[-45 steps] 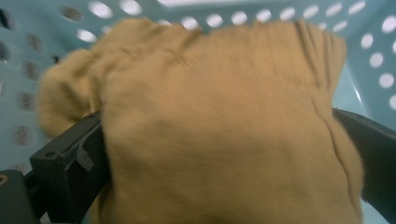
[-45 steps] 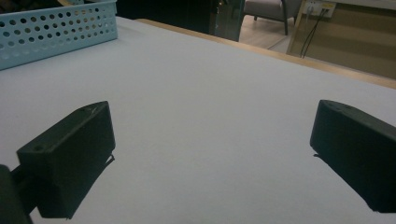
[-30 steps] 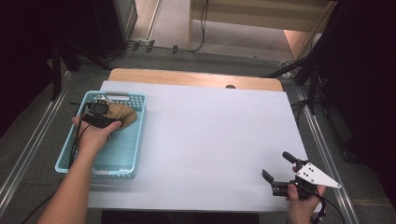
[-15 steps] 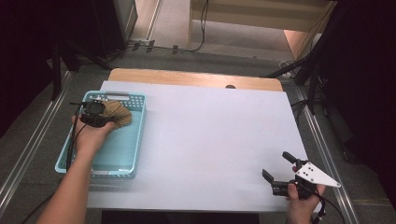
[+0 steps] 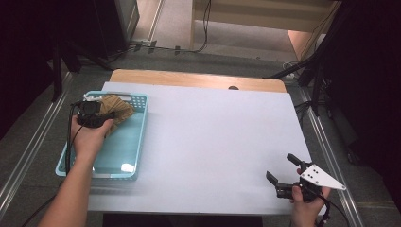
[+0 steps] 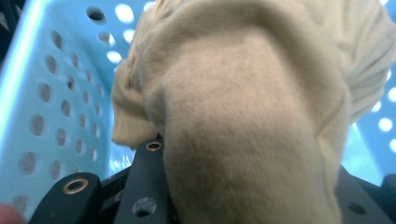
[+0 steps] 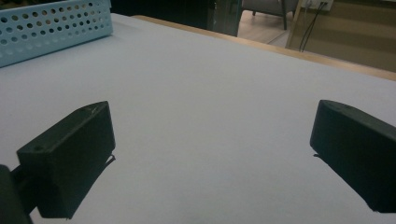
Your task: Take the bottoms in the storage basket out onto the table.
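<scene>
Since the earlier frames, the left gripper (image 5: 101, 115) has been carried toward the far end of the light blue basket (image 5: 124, 156), and the tan cloth (image 5: 118, 109) has been taken along with it; the right gripper (image 5: 283, 172) has been kept in the same place at the near right corner of the table (image 5: 213, 142). From the high view, the left gripper is seen held by the left hand (image 5: 90, 135) over the far part of the basket, with the cloth bunched at its tip beside the perforated far wall. In the left gripper view, the cloth (image 6: 243, 107) is seen pinched between the black jaws, draped thickly over them, with the basket's perforated wall (image 6: 56, 107) close behind at the left. The basket is set on the left side of the white table surface. In the right gripper view, the jaws are seen spread wide apart above the bare white surface, with nothing between them, and a corner of the basket (image 7: 51, 25) is visible well apart at the upper left. The right hand (image 5: 307, 208) is seen gripping its tool at the near edge.
</scene>
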`<action>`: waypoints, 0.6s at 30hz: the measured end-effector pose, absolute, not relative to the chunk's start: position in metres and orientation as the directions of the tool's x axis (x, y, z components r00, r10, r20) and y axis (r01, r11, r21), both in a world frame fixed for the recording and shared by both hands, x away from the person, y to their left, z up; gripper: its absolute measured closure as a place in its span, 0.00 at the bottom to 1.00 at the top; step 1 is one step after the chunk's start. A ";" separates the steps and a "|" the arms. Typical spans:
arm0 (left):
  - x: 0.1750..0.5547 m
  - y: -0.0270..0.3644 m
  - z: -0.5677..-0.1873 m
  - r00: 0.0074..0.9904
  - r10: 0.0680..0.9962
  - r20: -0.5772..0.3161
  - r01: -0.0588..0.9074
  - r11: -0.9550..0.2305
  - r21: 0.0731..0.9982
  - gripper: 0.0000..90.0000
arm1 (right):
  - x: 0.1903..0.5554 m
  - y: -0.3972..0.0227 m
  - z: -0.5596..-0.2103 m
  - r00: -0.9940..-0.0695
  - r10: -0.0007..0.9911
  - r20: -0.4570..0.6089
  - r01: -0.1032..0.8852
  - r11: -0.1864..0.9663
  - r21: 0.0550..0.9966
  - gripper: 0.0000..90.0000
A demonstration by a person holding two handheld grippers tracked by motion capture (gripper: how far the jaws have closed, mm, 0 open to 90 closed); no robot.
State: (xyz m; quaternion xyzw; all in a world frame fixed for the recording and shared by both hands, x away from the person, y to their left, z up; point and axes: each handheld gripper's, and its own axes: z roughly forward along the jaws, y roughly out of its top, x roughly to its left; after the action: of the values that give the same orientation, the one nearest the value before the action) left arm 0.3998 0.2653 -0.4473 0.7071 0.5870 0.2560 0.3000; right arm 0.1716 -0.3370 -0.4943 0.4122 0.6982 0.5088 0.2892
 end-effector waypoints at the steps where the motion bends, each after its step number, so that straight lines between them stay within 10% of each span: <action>1: 0.399 0.265 -0.446 0.178 0.984 0.007 0.666 -0.126 0.735 0.71 | 0.172 -0.337 -0.494 -0.493 0.870 0.014 0.281 0.143 0.949 0.00; 18: 0.385 0.264 -0.414 0.203 0.979 0.009 0.455 -0.103 0.885 0.72 | 0.172 -0.337 -0.495 -0.489 0.872 0.016 0.285 0.143 0.948 0.00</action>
State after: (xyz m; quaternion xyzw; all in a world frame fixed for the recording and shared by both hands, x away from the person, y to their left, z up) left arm 0.3848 0.2640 -0.4136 0.6656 0.5386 0.3291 0.3982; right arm 0.1723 -0.3367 -0.4952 0.4142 0.6983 0.5070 0.2895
